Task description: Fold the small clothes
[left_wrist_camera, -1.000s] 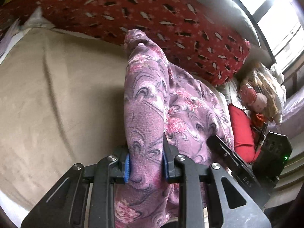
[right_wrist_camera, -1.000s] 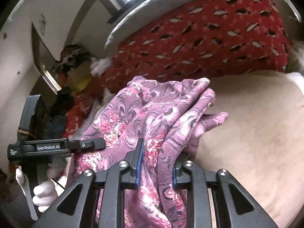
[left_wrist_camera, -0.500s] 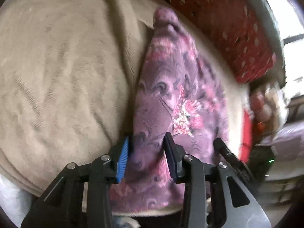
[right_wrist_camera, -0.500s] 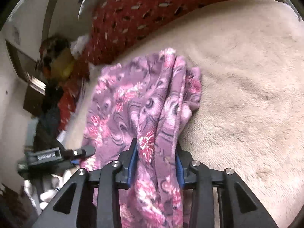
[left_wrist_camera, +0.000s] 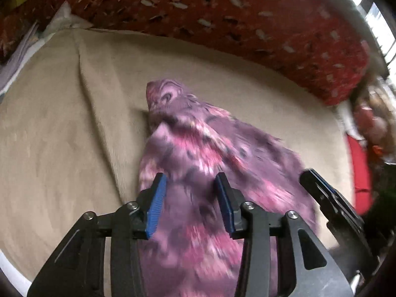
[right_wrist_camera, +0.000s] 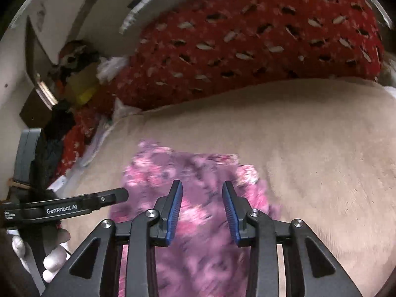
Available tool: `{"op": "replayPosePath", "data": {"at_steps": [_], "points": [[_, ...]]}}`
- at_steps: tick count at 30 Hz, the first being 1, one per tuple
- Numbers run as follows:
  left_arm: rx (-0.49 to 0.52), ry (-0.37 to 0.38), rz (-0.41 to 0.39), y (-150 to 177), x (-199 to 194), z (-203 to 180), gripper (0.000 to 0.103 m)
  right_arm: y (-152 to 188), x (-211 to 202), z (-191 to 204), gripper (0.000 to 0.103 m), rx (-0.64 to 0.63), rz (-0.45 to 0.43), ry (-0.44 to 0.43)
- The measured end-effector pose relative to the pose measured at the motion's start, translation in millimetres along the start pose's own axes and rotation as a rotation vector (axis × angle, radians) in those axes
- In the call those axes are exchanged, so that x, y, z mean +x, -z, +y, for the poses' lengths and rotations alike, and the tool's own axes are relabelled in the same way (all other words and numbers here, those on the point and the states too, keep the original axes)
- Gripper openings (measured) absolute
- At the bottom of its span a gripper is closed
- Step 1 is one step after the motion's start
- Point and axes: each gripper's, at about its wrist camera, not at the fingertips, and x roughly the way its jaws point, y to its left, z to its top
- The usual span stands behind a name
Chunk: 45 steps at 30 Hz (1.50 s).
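Left gripper (left_wrist_camera: 190,198): jaws parted, blue pads clear of cloth. Right gripper (right_wrist_camera: 202,206): jaws likewise apart, gripping nothing. Beneath and just beyond both, purple floral garment (left_wrist_camera: 212,148), blurred, lying bunched on beige blanket (right_wrist_camera: 309,143). Farther back, red patterned bolster (right_wrist_camera: 259,44) along blanket's far edge.

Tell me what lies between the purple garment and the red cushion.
Only bare beige blanket separates the purple garment from the red cushion, shown in both wrist views.
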Motion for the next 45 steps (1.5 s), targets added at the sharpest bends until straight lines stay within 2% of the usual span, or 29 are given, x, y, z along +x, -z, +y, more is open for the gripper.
{"op": "replayPosePath", "data": {"at_steps": [1, 2, 3, 5, 8, 9, 11, 13, 14, 15, 16, 17, 18, 19, 21, 23, 25, 27, 28, 29, 31, 34, 37, 38, 39, 42, 45], "points": [[0.001, -0.024, 0.004, -4, 12, -2, 0.047, 1, 10, -6, 0.030, 0.005, 0.022, 0.032], [0.003, -0.028, 0.015, -9, 26, -2, 0.050, 4, 29, -17, 0.022, 0.016, 0.083, 0.084], [0.000, -0.031, 0.011, -10, 29, -1, 0.054, 9, 42, -25, 0.020, 0.029, 0.127, 0.093], [0.004, -0.029, 0.007, -13, 26, -1, 0.054, 8, 44, -35, 0.018, 0.062, 0.086, 0.057], [0.032, -0.002, 0.041, -15, 10, 3, 0.051, -1, 33, -32, 0.018, 0.058, 0.116, 0.059], [0.029, 0.023, 0.030, -8, -3, 8, 0.051, -3, 24, -28, 0.025, 0.043, 0.112, 0.060], [0.033, 0.056, -0.021, 11, -32, 18, 0.051, 0, -2, -18, 0.025, 0.003, 0.073, -0.001], [0.030, 0.045, -0.060, 34, -49, 26, 0.059, 13, -30, -10, 0.028, -0.033, 0.040, -0.088], [0.017, 0.034, -0.060, 46, -48, 30, 0.061, 23, -37, -10, 0.037, -0.039, 0.037, -0.103], [0.013, 0.026, -0.033, 55, -40, 31, 0.061, 33, -36, -11, 0.040, -0.046, 0.053, -0.100], [0.018, 0.006, 0.016, 61, -28, 29, 0.061, 43, -29, -12, 0.040, -0.061, 0.095, -0.067], [0.021, -0.013, 0.077, 67, -16, 28, 0.061, 59, -12, -15, 0.036, -0.091, 0.189, 0.020], [0.010, -0.001, 0.099, 72, -14, 30, 0.061, 67, -7, -17, 0.036, -0.096, 0.202, 0.034], [-0.002, 0.010, 0.094, 76, -21, 31, 0.061, 67, -14, -19, 0.036, -0.073, 0.166, 0.023], [0.003, 0.023, 0.063, 87, -44, 35, 0.061, 65, -28, -16, 0.040, -0.031, 0.178, 0.044], [-0.003, 0.036, 0.040, 102, -59, 40, 0.061, 70, -55, -6, 0.041, -0.060, 0.139, -0.005], [-0.010, 0.032, 0.061, 114, -56, 44, 0.064, 85, -70, 4, 0.040, -0.120, 0.139, -0.033], [0.000, 0.005, 0.090, 125, -41, 44, 0.069, 100, -58, 9, 0.039, -0.203, 0.200, 0.031], [-0.007, 0.001, 0.093, 129, -41, 46, 0.069, 114, -44, 10, 0.040, -0.273, 0.270, 0.113], [-0.022, 0.013, 0.090, 130, -47, 47, 0.069, 121, -37, 11, 0.047, -0.305, 0.301, 0.138], [-0.019, 0.031, 0.077, 134, -59, 49, 0.068, 122, -45, 12, 0.046, -0.266, 0.280, 0.133], [0.027, 0.003, 0.052, 150, -68, 48, 0.071, 122, -72, 17, 0.048, -0.248, 0.219, 0.089], [0.025, -0.025, 0.103, 163, -46, 52, 0.077, 139, -56, 7, 0.055, -0.272, 0.278, 0.187], [0.000, -0.018, 0.115, 165, -42, 55, 0.079, 146, -50, 2, 0.059, -0.242, 0.289, 0.195], [-0.031, -0.009, 0.107, 167, -42, 60, 0.081, 148, -51, -3, 0.062, -0.196, 0.260, 0.180], [-0.042, 0.000, 0.102, 166, -52, 62, 0.081, 141, -53, -8, 0.062, -0.087, 0.248, 0.169], [-0.028, -0.028, 0.026, 162, -70, 63, 0.081, 117, -62, -12, 0.063, -0.027, 0.196, 0.137]]}}
